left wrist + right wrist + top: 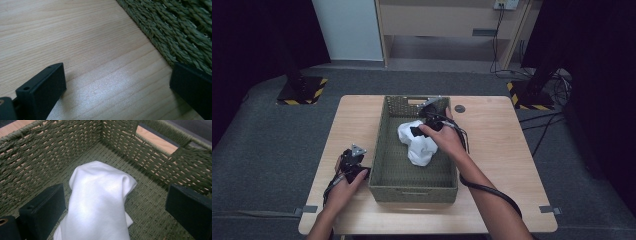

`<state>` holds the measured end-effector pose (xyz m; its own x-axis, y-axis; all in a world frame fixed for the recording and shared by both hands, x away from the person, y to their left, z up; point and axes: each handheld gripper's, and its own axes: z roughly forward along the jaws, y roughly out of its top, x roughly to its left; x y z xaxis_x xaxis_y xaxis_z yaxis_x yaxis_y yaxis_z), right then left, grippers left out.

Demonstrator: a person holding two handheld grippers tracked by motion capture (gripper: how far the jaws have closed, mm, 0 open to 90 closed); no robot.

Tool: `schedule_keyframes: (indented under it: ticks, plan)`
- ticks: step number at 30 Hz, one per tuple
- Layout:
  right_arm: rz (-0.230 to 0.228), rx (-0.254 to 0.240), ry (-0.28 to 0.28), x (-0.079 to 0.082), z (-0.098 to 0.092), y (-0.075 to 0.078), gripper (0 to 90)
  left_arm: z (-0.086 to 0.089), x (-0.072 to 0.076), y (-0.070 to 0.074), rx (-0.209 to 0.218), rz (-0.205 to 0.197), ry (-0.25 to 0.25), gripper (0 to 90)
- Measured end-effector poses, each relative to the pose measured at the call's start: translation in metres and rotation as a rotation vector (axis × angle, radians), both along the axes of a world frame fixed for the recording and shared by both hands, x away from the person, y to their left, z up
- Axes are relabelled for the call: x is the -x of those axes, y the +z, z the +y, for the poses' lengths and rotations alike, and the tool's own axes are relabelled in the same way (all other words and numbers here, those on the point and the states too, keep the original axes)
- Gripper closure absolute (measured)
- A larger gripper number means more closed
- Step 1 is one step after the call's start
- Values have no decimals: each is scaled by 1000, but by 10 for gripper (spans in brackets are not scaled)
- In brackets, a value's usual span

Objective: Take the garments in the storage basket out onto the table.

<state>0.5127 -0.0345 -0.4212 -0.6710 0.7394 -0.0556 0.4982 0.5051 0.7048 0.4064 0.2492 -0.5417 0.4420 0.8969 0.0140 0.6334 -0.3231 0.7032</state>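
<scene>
A green woven basket (385, 165) stands in the middle of the wooden table (502, 150). Inside it lies a crumpled white cloth (418, 146). My right gripper (428, 116) hangs over the far part of the basket, open, its jaws spread wide on either side of the white cloth (97, 202) without closing on it. The basket's wall (40, 162) and handle slot show beyond the cloth. My left gripper (353, 161) rests low over the table just left of the basket, open, with bare wood between its jaws. The basket's outer wall (180, 32) runs past its right jaw.
A small dark round grommet (459, 108) sits in the table top beyond the basket. Two stand bases with yellow-black tape (302, 91) flank the table on the grey floor. Cables (557, 80) trail at the right. Bare wood lies right of the basket.
</scene>
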Motion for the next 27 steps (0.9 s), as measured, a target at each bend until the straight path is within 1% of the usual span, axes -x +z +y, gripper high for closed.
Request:
schedule_keyframes:
  ticks: [12,13,27]
  plan:
    - [34,-2,-9,-5,12,-17,29,0,0,0,0,0,0,0]
    - [43,-2,-13,-6,14,-20,29,0,0,0,0,0,0,0]
    - [84,-18,-32,-14,21,-38,29,0,0,0,-1,0,-1,0]
